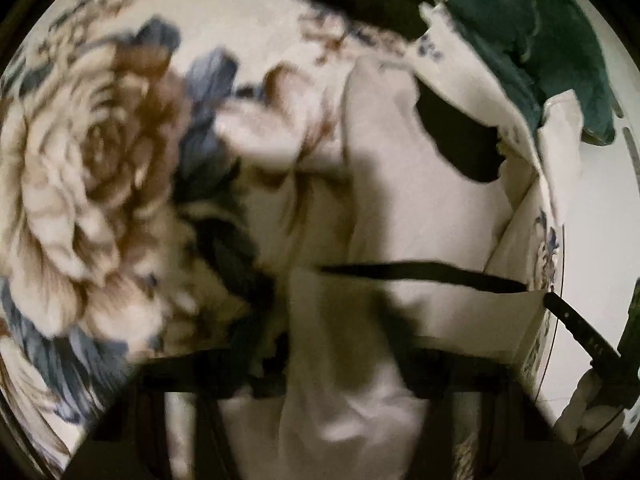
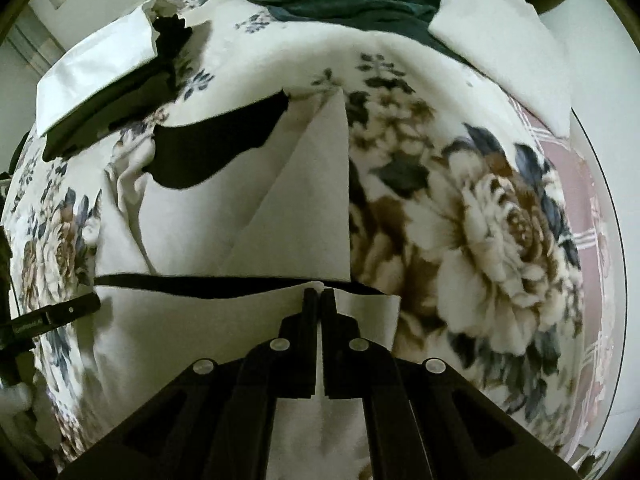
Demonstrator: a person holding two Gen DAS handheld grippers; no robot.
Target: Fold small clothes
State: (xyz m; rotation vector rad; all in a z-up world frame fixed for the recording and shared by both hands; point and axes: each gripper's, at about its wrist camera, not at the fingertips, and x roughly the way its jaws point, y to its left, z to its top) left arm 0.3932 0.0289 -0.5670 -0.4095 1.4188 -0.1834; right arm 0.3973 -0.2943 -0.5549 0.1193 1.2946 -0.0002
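White garment (image 2: 200, 232) lies ahead, its hem pinched in the right claw (image 2: 319, 294); left claw's state unclear.

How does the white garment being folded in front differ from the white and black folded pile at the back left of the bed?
The white garment with black trim lies spread out, only partly folded, with its hem pinched in the right gripper; the folded white and black pile is compact, and no gripper touches it. The garment sits near the camera, the pile farther back to the left. Both rest on the floral blanket.
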